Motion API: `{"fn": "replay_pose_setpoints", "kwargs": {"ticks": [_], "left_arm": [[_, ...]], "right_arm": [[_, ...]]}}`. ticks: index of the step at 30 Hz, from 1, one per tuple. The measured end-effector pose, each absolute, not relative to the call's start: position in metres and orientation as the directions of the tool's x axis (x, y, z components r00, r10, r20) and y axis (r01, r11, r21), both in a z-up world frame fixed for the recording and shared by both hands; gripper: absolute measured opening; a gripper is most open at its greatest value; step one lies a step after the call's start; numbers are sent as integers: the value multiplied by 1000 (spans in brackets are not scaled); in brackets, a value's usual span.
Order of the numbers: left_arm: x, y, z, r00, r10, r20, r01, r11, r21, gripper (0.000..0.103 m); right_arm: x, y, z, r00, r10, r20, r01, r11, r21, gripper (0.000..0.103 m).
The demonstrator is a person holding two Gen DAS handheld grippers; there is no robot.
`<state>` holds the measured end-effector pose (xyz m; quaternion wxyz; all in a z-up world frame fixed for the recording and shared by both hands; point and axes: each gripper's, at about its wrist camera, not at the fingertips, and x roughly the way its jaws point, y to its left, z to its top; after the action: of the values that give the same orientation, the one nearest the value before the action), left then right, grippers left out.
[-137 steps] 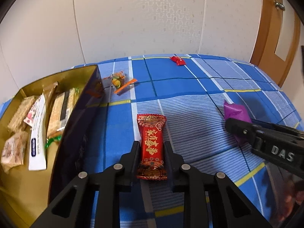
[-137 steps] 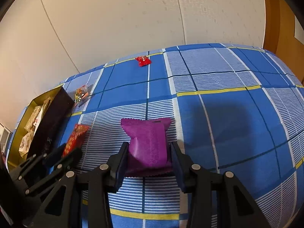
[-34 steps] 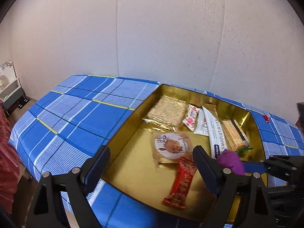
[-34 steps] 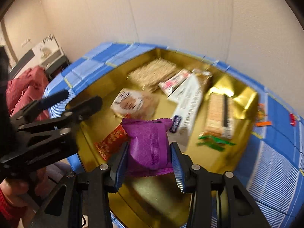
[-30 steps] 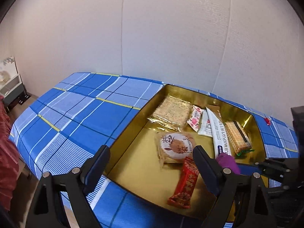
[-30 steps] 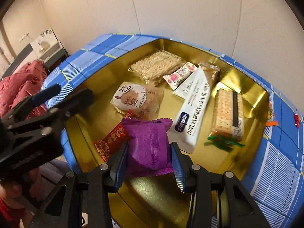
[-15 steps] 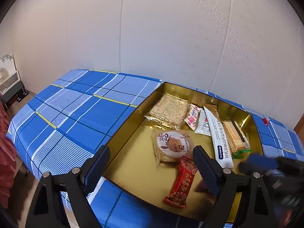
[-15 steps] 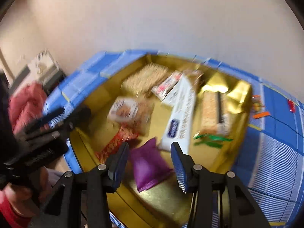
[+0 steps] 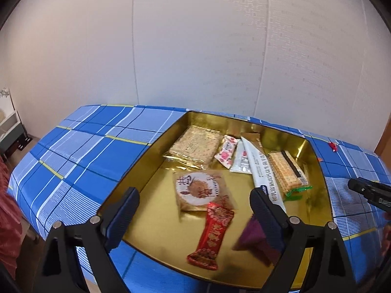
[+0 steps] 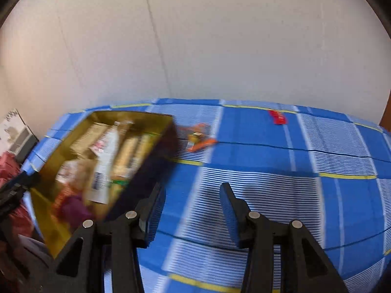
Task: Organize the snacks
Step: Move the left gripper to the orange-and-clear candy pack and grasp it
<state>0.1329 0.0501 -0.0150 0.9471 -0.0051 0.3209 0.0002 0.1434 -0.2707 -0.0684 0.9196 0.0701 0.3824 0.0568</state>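
Right gripper (image 10: 191,207) angled down, empty

Glossy gold metal tin (image 9: 156,161) on matt woven checked cloth (image 9: 80,151).

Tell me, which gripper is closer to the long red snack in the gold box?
Left. The left gripper hangs right over the red snack; the right gripper is outside the box.

Purple packet (image 9: 251,238) half behind jaws
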Motion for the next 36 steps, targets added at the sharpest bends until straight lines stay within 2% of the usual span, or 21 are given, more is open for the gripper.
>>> {"fn": "replay_pose_setpoints", "kwargs": {"ticks": [4, 10, 13, 16, 21, 30, 33, 35, 36], "left_arm": [[129, 39, -9, 807, -61, -587, 46, 998, -41, 93], [137, -24, 10, 732, -217, -645, 191, 975, -111, 93], [150, -68, 23, 713, -252, -654, 256, 962, -92, 93], [168, -110, 34, 703, -251, -666, 312, 950, -29, 93], [221, -182, 29, 640, -201, -742, 412, 905, 110, 93], [312, -218, -17, 448, -131, -884, 441, 893, 91, 91], [324, -227, -27, 426, -88, -900, 483, 864, 144, 87], [331, -232, -34, 404, -74, -912, 516, 842, 160, 77], [334, -234, -37, 389, -72, -919, 527, 835, 158, 75]], "right_arm": [[145, -285, -80, 693, 131, -709, -48, 990, 136, 47], [149, -316, -88, 701, 115, -704, 35, 980, 195, 47], [149, -336, -87, 708, 131, -694, 81, 961, 265, 47], [142, -355, -86, 712, 145, -687, 116, 941, 319, 47], [132, -371, -85, 712, 173, -681, 134, 918, 374, 47], [122, -389, -83, 714, 197, -672, 156, 891, 427, 47], [123, -399, -87, 712, 208, -671, 183, 867, 463, 47], [124, -408, -91, 704, 220, -675, 210, 844, 494, 47], [124, -411, -93, 701, 222, -677, 223, 834, 504, 47]]}}
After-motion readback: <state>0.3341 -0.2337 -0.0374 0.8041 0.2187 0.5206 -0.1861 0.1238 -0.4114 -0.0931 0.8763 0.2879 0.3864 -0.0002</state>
